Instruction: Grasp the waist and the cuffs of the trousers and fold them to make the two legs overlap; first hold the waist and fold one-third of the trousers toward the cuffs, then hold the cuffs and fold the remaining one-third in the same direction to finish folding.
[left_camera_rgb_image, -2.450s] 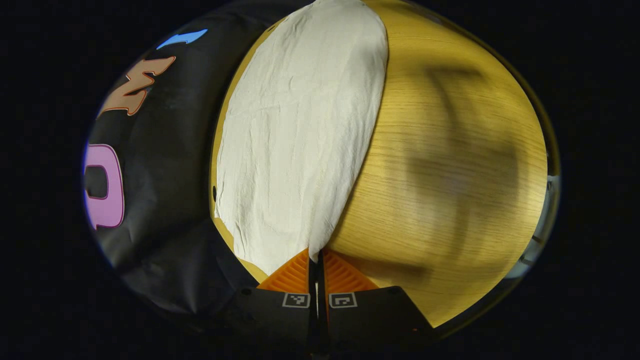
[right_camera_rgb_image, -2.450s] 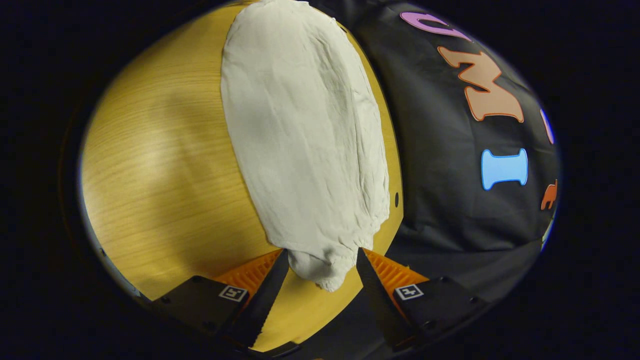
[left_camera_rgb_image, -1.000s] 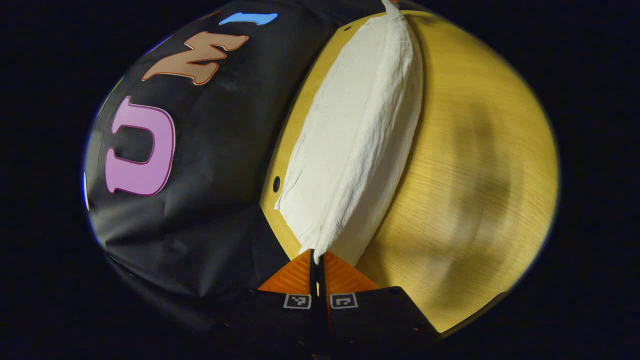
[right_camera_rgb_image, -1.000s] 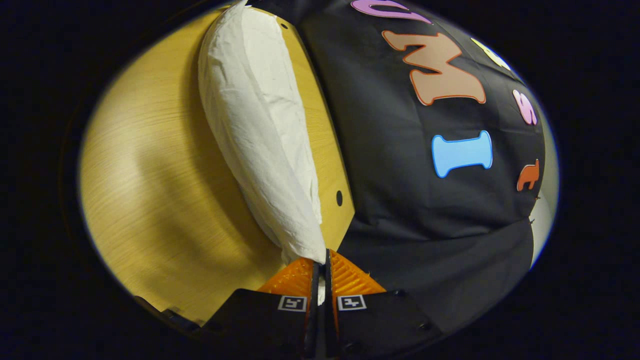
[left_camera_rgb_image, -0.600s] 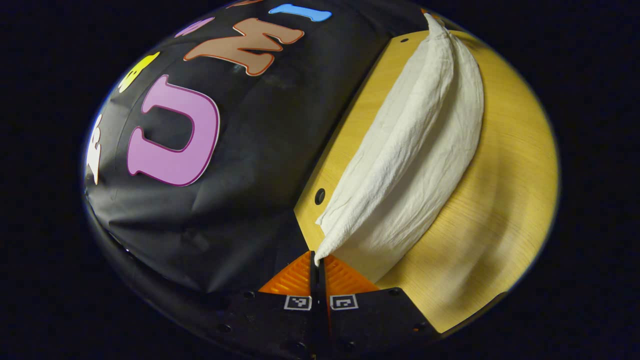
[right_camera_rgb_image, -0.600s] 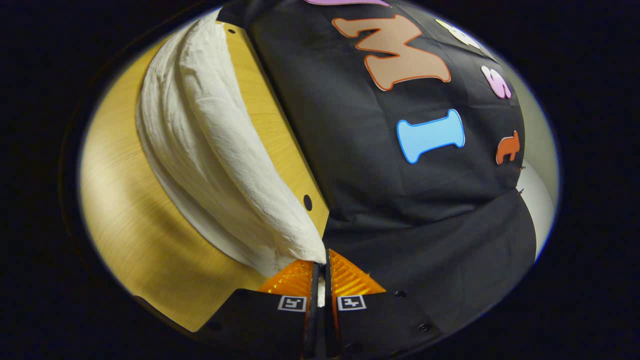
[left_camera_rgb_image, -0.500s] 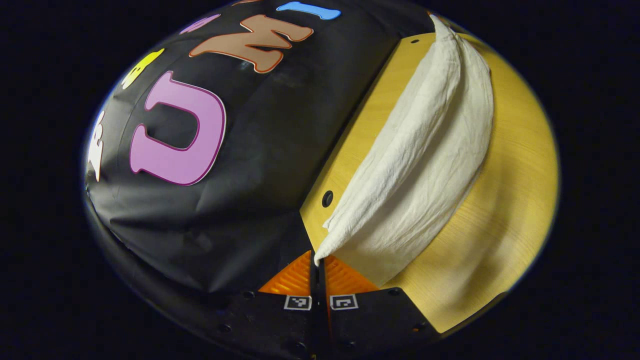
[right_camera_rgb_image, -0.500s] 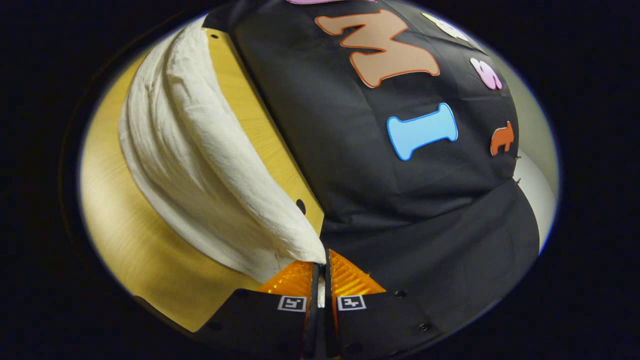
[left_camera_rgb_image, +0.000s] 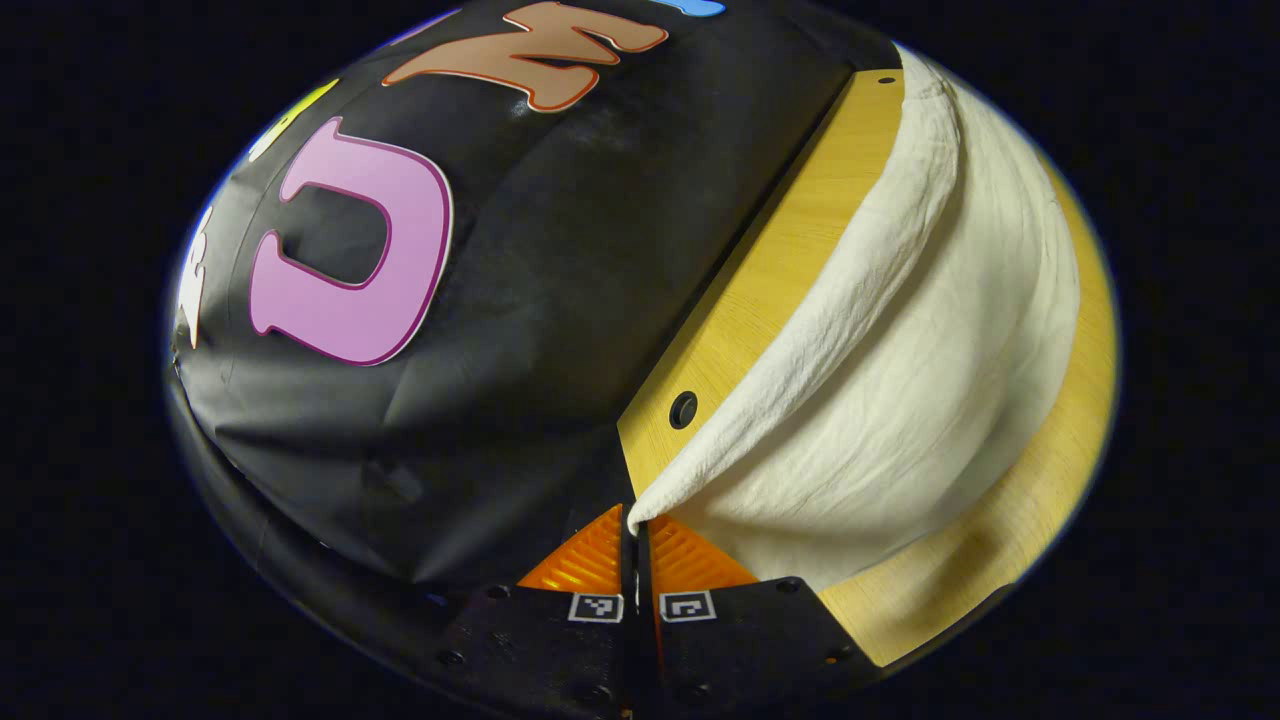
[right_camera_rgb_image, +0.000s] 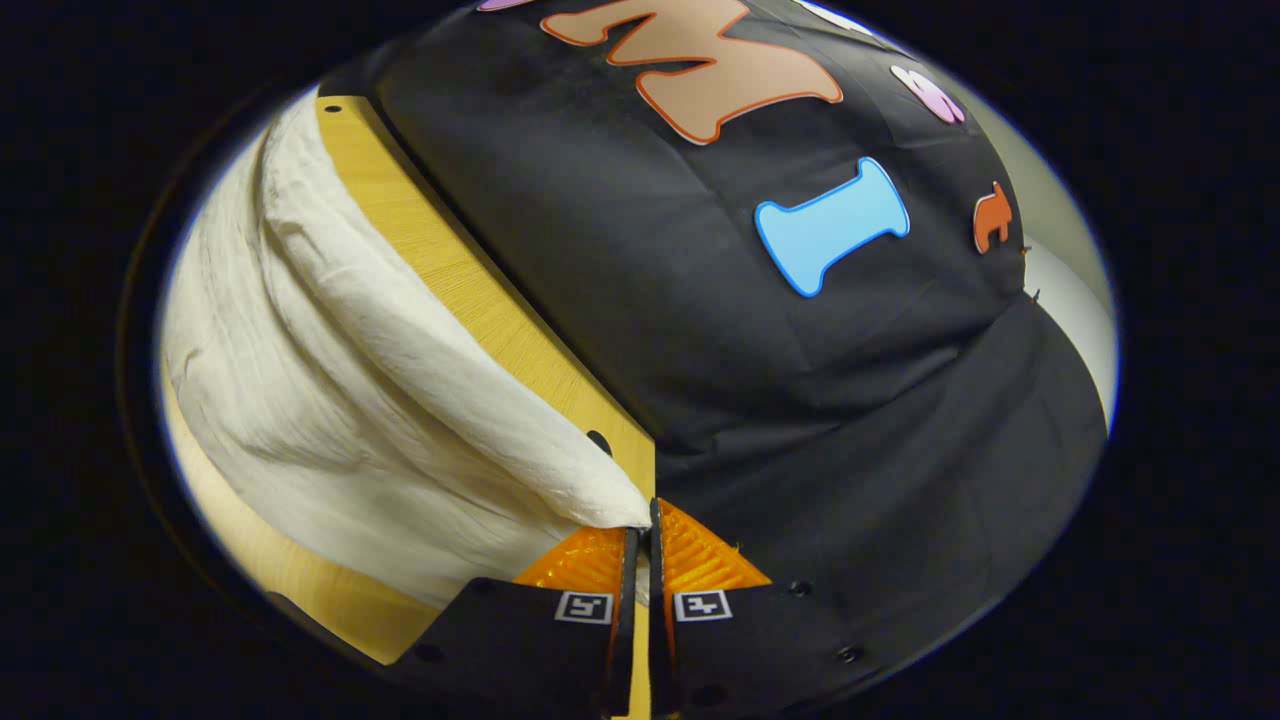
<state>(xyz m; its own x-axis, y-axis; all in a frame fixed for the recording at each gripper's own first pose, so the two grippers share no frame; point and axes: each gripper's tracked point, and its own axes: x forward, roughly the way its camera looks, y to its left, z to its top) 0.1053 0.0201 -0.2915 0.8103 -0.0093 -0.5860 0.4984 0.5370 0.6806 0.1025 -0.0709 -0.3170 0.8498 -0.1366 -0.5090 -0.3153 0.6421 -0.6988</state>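
The cream trousers (left_camera_rgb_image: 900, 400) stretch between both grippers above the wooden table (left_camera_rgb_image: 770, 270). In the left gripper view my left gripper (left_camera_rgb_image: 634, 522) is shut on one end of the cloth, whose edge rises from the fingertips while the rest sags to the right. In the right gripper view my right gripper (right_camera_rgb_image: 640, 525) is shut on the other end of the trousers (right_camera_rgb_image: 340, 400), which drape away to the left over the table (right_camera_rgb_image: 450, 270). I cannot tell which end is the waist and which the cuffs.
The booth's black cloth wall (left_camera_rgb_image: 480, 300) stands just beyond the table's far edge, seen also as the wall (right_camera_rgb_image: 800, 350) in the right gripper view. A small dark hole (left_camera_rgb_image: 683, 409) sits near the table corner.
The right gripper closed on its end of the trousers. Both grippers then lifted and swung, so the cloth rose off the table and now hangs between them.
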